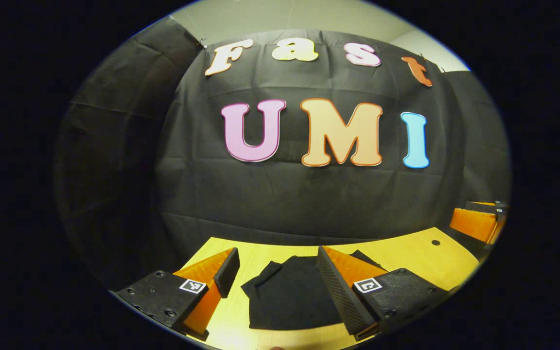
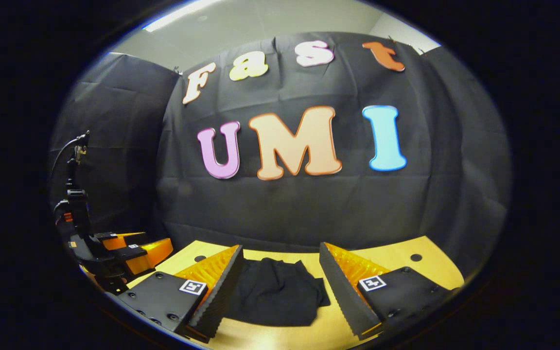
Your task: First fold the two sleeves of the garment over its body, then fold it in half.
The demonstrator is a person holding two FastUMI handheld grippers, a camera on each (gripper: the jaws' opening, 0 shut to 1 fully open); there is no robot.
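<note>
A black garment (image 1: 292, 294) lies bunched into a compact folded shape on the yellow wooden table (image 1: 406, 253). In the left gripper view my left gripper (image 1: 277, 274) hovers open above the table, its fingers either side of the garment and apart from it. In the right gripper view the same garment (image 2: 275, 291) sits between the spread fingers of my right gripper (image 2: 280, 277), which is open and holds nothing. The left gripper (image 2: 129, 253) also appears at the left edge of the right gripper view, and the right gripper (image 1: 479, 221) at the right edge of the left gripper view.
The black cloth wall (image 1: 309, 194) closes the booth just behind the table's far edge. A small round hole (image 1: 435, 242) marks the tabletop at the far right. Bare table (image 2: 396, 260) lies right of the garment.
</note>
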